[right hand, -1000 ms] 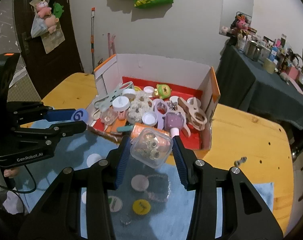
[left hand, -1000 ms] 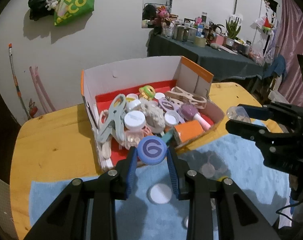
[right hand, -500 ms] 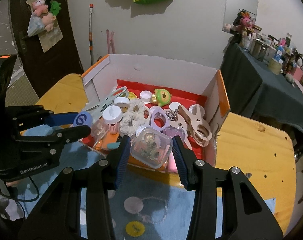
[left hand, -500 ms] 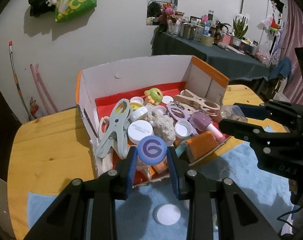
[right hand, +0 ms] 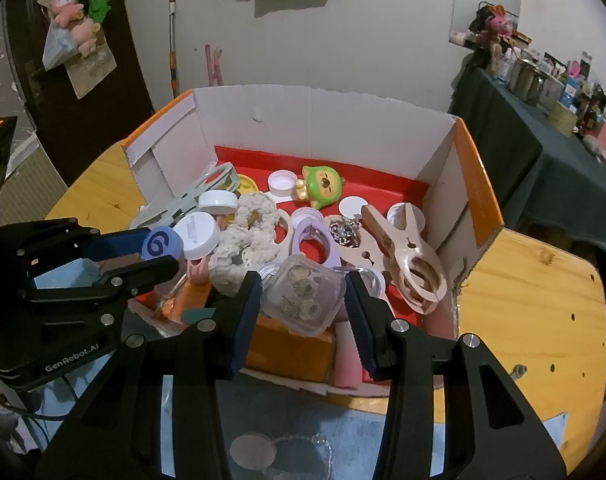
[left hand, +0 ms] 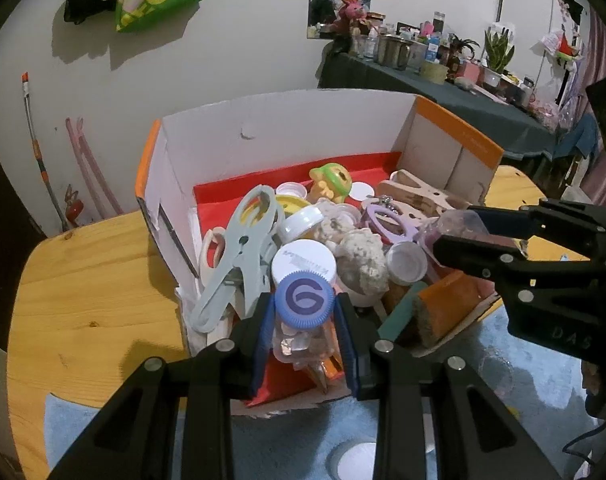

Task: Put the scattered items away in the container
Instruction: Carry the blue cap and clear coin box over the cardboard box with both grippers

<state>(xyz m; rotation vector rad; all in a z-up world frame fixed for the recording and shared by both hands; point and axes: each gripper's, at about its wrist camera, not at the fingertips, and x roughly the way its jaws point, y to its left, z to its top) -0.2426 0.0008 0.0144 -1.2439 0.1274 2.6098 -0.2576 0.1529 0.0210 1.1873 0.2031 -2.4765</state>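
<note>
Over the front of the cardboard box, left gripper pinches a small bottle by its blue cap. Right gripper clamps a clear plastic case above the clutter.

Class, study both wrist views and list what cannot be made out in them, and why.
- Box floor, both views: buried under clutter.
- Clear case contents, right wrist view: too small.
- White disc, left wrist view: cut by the bottom edge.
- Far table items: too small.
</note>
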